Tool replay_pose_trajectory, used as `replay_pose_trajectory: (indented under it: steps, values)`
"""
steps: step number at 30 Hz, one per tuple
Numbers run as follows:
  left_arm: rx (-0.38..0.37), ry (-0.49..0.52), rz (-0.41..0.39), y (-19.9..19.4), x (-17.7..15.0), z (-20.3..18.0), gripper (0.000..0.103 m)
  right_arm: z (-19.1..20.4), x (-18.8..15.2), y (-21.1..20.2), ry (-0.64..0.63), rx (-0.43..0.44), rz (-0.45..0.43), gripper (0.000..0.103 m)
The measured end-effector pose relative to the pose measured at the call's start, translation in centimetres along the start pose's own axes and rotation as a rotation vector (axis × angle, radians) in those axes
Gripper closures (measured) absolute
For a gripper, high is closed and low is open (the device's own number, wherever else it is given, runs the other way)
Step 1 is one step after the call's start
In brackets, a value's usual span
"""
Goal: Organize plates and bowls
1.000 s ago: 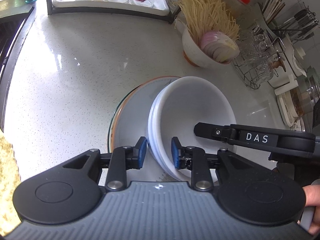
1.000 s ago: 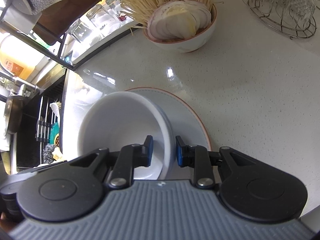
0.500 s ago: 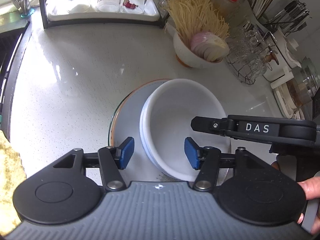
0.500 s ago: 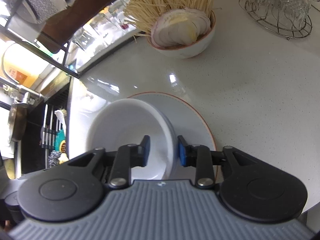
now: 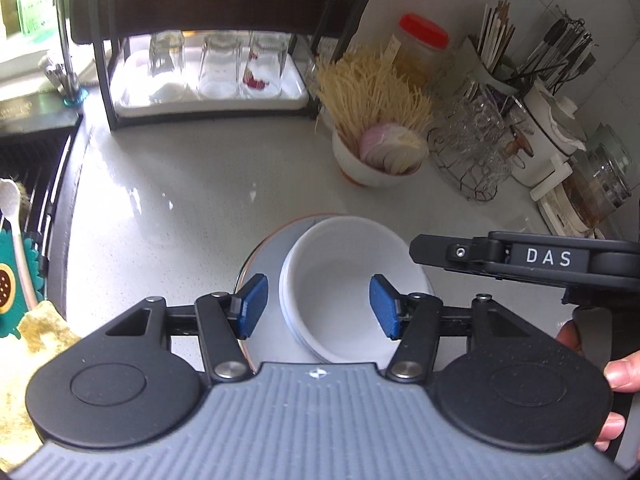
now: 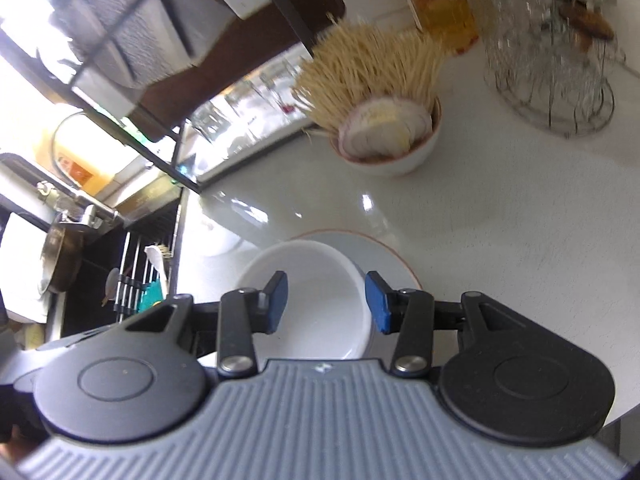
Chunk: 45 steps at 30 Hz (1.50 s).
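White speckled countertop (image 5: pixel 168 216), glossy. On it: orange-rimmed plate (image 5: pixel 264 256) carrying stacked white bowls (image 5: pixel 344 280); bowl of noodles and sliced onion (image 5: pixel 380 160) behind; wire basket of glasses (image 5: pixel 472 152) right; black rack with glass tray (image 5: pixel 208 100) at back.

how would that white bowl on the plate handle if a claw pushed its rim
The bowl looks glazed and rigid, so probably slick. It sits off-centre on the smooth plate, so it may slide. Likely chips if knocked.
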<state>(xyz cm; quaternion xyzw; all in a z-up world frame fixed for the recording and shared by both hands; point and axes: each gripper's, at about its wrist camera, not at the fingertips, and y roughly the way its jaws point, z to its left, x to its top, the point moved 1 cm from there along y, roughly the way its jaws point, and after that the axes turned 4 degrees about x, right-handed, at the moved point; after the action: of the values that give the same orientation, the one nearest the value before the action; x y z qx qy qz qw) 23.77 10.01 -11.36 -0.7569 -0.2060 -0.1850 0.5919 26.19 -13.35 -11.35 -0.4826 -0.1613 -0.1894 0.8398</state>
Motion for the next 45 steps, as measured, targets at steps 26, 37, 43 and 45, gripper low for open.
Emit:
replay_pose_trajectory:
  steps: [26,37,43,45]
  values:
    - [0.155,-0.136,-0.294,-13.1,-5.3,-6.7,0.041,1.5,-0.6,-12.1,-0.315,0.169,-0.162,0.056]
    - [0.223,-0.185,-0.349,-17.1,-11.0,-10.4,0.041,-0.3,-5.0,-17.1,-0.373,0.196,-0.23,0.056]
    - [0.235,-0.191,-0.347,-17.9,-14.4,-12.5,0.041,-1.6,-7.5,-18.7,-0.395,0.197,-0.242,0.056]
    - [0.233,-0.204,-0.344,-17.9,-15.4,-13.2,0.041,-2.0,-8.2,-19.1,-0.401,0.195,-0.235,0.056]
